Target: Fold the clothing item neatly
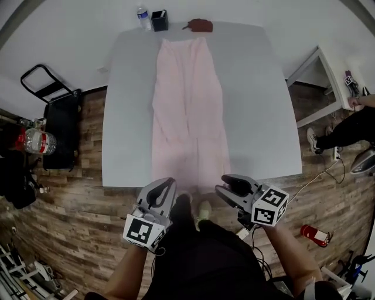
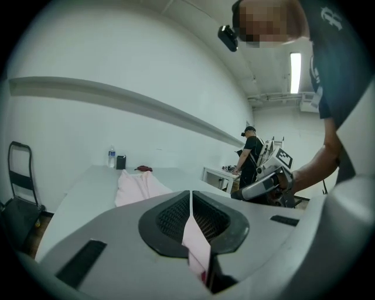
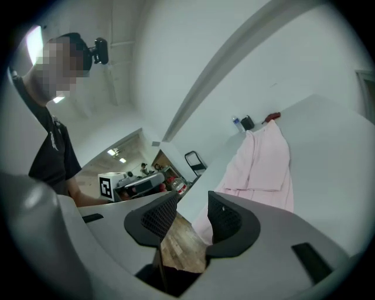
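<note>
A long pale pink garment (image 1: 188,105) lies lengthwise down the middle of the grey table (image 1: 129,117), and its near end reaches the table's front edge. At that end's left corner my left gripper (image 1: 169,183) is shut on the cloth. The left gripper view shows a strip of pink cloth (image 2: 196,243) pinched between the pads of the left gripper (image 2: 191,202). My right gripper (image 1: 225,187) hangs at the right corner of the near end. Its jaws stand apart in the right gripper view (image 3: 193,202), with only wooden floor between them. The garment (image 3: 263,164) lies just beyond.
At the table's far end stand a water bottle (image 1: 143,17), a black box (image 1: 159,20) and a dark red item (image 1: 199,24). A black hand cart (image 1: 50,94) stands to the left. To the right are a white side table (image 1: 319,82) and a seated person (image 1: 351,126).
</note>
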Available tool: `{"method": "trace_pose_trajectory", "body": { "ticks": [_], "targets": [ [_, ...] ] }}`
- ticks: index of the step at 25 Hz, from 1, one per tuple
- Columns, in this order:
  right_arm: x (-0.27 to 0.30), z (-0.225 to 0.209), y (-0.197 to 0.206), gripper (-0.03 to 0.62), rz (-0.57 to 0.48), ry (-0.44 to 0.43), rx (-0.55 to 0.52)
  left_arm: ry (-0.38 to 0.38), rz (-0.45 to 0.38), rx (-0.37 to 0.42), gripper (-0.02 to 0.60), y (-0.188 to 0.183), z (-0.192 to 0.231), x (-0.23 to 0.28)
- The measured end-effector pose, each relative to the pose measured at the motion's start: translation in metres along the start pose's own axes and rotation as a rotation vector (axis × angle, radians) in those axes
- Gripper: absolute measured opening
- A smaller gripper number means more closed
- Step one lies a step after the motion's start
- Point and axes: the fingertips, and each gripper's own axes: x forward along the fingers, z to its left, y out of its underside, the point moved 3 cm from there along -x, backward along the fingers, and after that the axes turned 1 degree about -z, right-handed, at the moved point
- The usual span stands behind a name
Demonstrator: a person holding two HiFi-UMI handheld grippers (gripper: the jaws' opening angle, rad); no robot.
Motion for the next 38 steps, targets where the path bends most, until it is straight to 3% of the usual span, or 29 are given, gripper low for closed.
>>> {"method": "trace_pose_trajectory", "body": {
  "ticks": [2,5,8,10,13,15,21,25,29,35,38],
  "targets": [
    [-0.007,0.024,-0.001,0.163,-0.021,-0.017,-0.063,0.020,0.000,0.009,0.012,-0.002,-0.023,-0.005],
    [-0.012,0.046,0.011,0.161,-0.010,0.004,-0.139,0.005,0.034,-0.056,0.012,0.010,-0.040,-0.010],
    [-0.017,0.042,0.048,0.161,0.052,0.051,-0.116,-0.034,0.091,-0.086,0.012,0.038,-0.043,-0.018],
    [-0.025,0.027,0.076,0.163,0.086,0.083,-0.051,-0.041,0.133,-0.112,0.021,0.065,-0.040,-0.024],
    [-0.035,-0.004,0.108,0.163,0.113,0.137,0.046,-0.034,0.197,-0.175,0.115,0.112,-0.025,-0.031],
    [-0.039,-0.024,0.125,0.163,0.129,0.171,0.093,-0.030,0.239,-0.214,0.133,0.142,-0.012,-0.038],
    [-0.051,-0.086,0.168,0.209,0.234,0.257,0.136,-0.083,0.366,-0.291,0.184,0.223,0.036,-0.058],
    [-0.056,-0.125,0.191,0.252,0.254,0.300,0.167,-0.102,0.398,-0.382,0.294,0.267,0.071,-0.063],
    [-0.031,-0.146,0.200,0.289,0.253,0.255,0.167,-0.006,0.381,-0.431,0.359,0.288,0.089,-0.043],
    [0.015,-0.141,0.202,0.308,0.211,0.133,0.156,0.215,0.353,-0.505,0.364,0.298,0.074,-0.006],
    [0.031,-0.135,0.196,0.307,0.158,0.078,0.208,0.293,0.337,-0.514,0.362,0.296,0.060,0.011]
  ]
}}
